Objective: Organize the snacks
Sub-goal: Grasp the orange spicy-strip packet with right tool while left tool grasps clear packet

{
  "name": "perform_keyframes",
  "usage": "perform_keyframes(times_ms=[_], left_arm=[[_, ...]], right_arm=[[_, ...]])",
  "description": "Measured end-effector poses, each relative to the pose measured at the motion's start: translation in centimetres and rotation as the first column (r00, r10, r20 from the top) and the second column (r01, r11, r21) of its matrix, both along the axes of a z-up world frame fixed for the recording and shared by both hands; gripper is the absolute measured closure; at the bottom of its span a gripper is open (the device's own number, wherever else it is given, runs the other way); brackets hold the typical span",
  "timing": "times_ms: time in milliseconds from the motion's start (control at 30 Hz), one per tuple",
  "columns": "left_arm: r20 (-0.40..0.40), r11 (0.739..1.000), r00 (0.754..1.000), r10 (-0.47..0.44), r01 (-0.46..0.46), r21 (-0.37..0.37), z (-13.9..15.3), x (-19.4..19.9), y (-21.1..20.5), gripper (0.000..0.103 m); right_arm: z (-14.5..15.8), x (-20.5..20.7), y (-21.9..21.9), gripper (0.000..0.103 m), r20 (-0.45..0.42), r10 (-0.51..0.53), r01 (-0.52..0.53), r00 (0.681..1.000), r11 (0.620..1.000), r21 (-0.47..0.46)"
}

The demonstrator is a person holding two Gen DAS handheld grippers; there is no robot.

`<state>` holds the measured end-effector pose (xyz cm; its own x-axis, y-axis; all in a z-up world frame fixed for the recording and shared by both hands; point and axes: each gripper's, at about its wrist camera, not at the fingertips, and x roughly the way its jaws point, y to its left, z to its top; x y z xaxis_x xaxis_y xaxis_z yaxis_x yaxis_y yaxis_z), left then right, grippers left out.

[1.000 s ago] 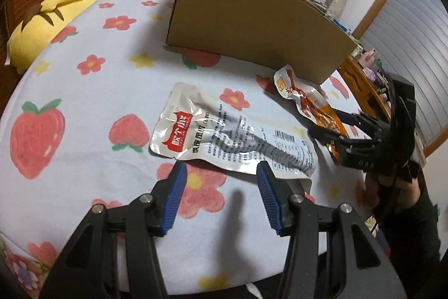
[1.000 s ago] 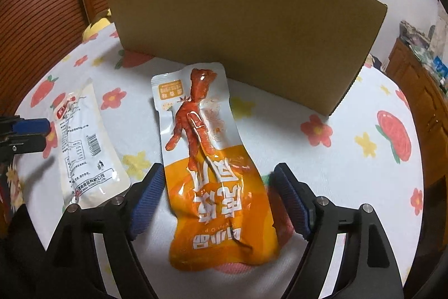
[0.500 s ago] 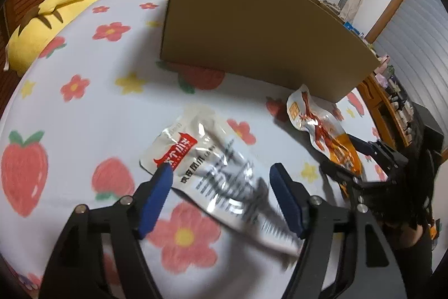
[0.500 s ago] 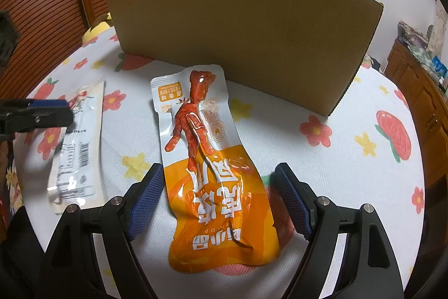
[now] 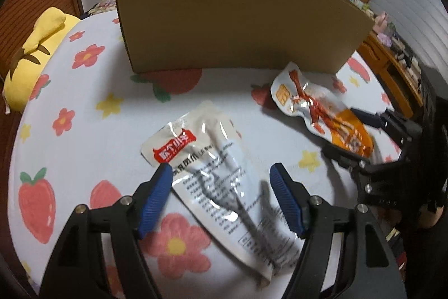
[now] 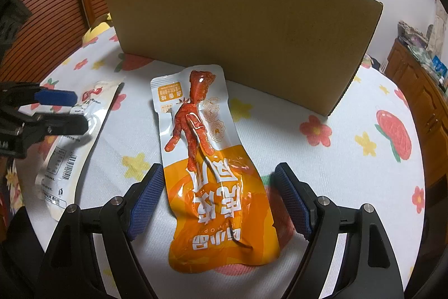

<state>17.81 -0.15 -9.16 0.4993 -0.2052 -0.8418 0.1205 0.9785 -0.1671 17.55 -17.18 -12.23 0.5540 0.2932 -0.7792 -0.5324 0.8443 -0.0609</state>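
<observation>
Snack pickup is being set up on both sides at once. The white pouch (image 5: 215, 175) is being straddled by the left gripper (image 5: 219, 181), whose jaws are standing apart with the pouch lying flat on the bench (image 5: 84, 91) between them, nothing pinched yet. The orange pouch (image 6: 207, 159) is being framed the same way by the right gripper (image 6: 218, 187), fingers spread wide on either side, pads clear of the foil. Both snacks are lying in front of the cardboard box (image 6: 243, 35), the orange one nearer its wall. A lower, closing move is being called for next, probably on a pouch edge, since flat foil is hard to pinch. Inside of the box is being hidden by its near wall, so its contents cannot be told.
</observation>
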Motion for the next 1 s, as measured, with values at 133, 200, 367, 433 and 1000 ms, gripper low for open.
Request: perform_keyframes(times_ms=[133,200,367,433,1000], left_arm=[[-0.034,1.0,0.999,-0.016,0.016,-0.019,0.1,-0.8,0.0,0.031],[-0.059,0.999,0.998,-0.026,0.024,-0.032,0.0,-1.5,0.3,0.031],[-0.094,0.998,0.995,-0.036,0.032,-0.051,-0.4,-2.7,0.1,0.031],[-0.101,0.998,0.994,-0.039,0.033,-0.059,-0.5,-2.5,-0.5,0.031],[-0.094,0.984,0.994,-0.062,0.076,0.159,-1.1,1.7,-4.4,0.022]], right_arm=[[0.0,0.0,0.0,0.021,0.0,0.0,0.0,1.0,1.0,0.001],[0.0,0.0,0.0,0.021,0.0,0.0,0.0,1.0,1.0,0.0],[0.0,0.0,0.0,0.021,0.0,0.0,0.0,1.0,1.0,0.0],[0.0,0.0,0.0,0.021,0.0,0.0,0.0,1.0,1.0,0.0],[0.0,0.1,-0.1,0.02,-0.001,-0.004,0.004,1.0,1.0,0.002]])
